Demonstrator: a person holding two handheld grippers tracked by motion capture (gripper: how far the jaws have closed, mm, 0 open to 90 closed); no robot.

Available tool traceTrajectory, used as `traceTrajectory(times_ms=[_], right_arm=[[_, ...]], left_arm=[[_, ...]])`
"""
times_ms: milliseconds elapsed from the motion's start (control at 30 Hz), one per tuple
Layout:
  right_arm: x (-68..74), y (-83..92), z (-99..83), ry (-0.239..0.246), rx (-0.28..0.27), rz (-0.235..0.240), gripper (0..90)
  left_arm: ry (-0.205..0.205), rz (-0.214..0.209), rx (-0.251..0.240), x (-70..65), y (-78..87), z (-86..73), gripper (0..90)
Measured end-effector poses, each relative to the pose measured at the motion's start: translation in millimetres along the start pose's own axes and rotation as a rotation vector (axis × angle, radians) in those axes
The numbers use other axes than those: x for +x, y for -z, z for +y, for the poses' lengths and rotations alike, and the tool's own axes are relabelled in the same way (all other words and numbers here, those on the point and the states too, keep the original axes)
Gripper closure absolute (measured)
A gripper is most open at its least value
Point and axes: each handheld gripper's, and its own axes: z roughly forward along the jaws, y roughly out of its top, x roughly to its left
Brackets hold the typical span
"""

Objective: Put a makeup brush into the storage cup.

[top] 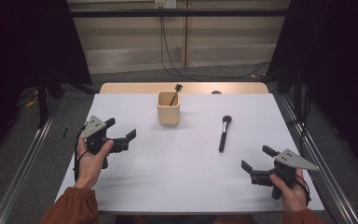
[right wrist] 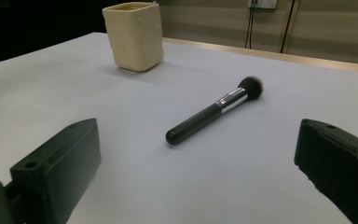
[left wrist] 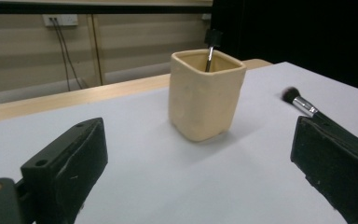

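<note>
A cream square cup [top: 168,108] stands upright at the back middle of the white table [top: 168,182], and a thin dark brush [top: 175,92] leans inside it. To its right a black-handled makeup brush [top: 223,133] lies flat, bristles toward the far edge. At the left, my left gripper [top: 120,128] is open and empty, facing the cup [left wrist: 206,100] and the thin brush [left wrist: 209,51]. My right gripper [top: 258,157] is open and empty at the front right. In the right gripper view the makeup brush [right wrist: 214,112] lies ahead between the jaws, untouched, with the cup [right wrist: 134,35] farther off.
A wooden strip [top: 184,87] runs along the table's far edge. Cables [top: 168,56] hang from a wall socket down to the floor behind. Metal rails [top: 23,158] flank the table on both sides, and dark curtains stand at left and right.
</note>
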Motion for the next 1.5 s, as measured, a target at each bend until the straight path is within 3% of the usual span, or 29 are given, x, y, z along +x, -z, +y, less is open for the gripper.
traceTrajectory(times_ms=[167, 267, 367, 533, 767, 800, 967, 1067, 1167, 1333, 1500], right_arm=[[0.5, -1.8, 0.1, 0.002, 0.009, -0.002, 0.2], [0.0, -0.7, 0.1, -0.003, 0.005, -0.011, 0.2], [0.1, -0.5, -0.1, -0.007, 0.007, -0.013, 0.2], [-1.0, 2.2, -0.7, -0.013, 0.001, -0.02, 0.2], [-1.3, 2.0, -0.9, -0.015, 0.001, -0.02, 0.2], [-1.6, 2.0, -1.2, -0.016, 0.003, -0.021, 0.2], [-1.0, 3.9, -1.0, -0.017, 0.0, -0.026, 0.3], [-0.4, 3.5, -1.1, -0.013, 0.003, -0.026, 0.3], [-1.6, 6.0, -1.7, -0.02, 0.0, -0.031, 0.2], [-2.0, 5.7, -1.5, -0.018, -0.006, -0.025, 0.3], [-1.0, 5.1, -0.5, -0.018, -0.012, -0.021, 0.3]], left_arm=[[-0.004, 0.017, -0.001, 5.6, 10.7, -4.1, 3.7], [-0.02, 0.055, -0.001, 7.5, 22.7, -6.9, 4.0], [-0.017, 0.055, 0.002, 6.6, 27.6, -9.5, 4.0], [0.023, 0.045, 0.001, 0.0, 40.0, -21.2, 3.9], [0.011, 0.051, -0.006, -10.7, 53.3, -22.3, 3.4], [-0.013, 0.039, 0.018, -13.0, 55.3, -25.5, 3.4], [-0.004, 0.048, 0.017, -13.8, 60.8, -32.3, 3.4], [-0.002, 0.039, 0.022, -14.7, 68.5, -35.6, 3.5], [0.011, 0.056, 0.025, -19.3, 80.0, -46.2, 3.6], [-0.009, 0.05, -0.007, -20.1, 82.7, -42.6, 3.4], [-0.016, 0.041, 0.01, -21.2, 82.1, -43.9, 3.3]])
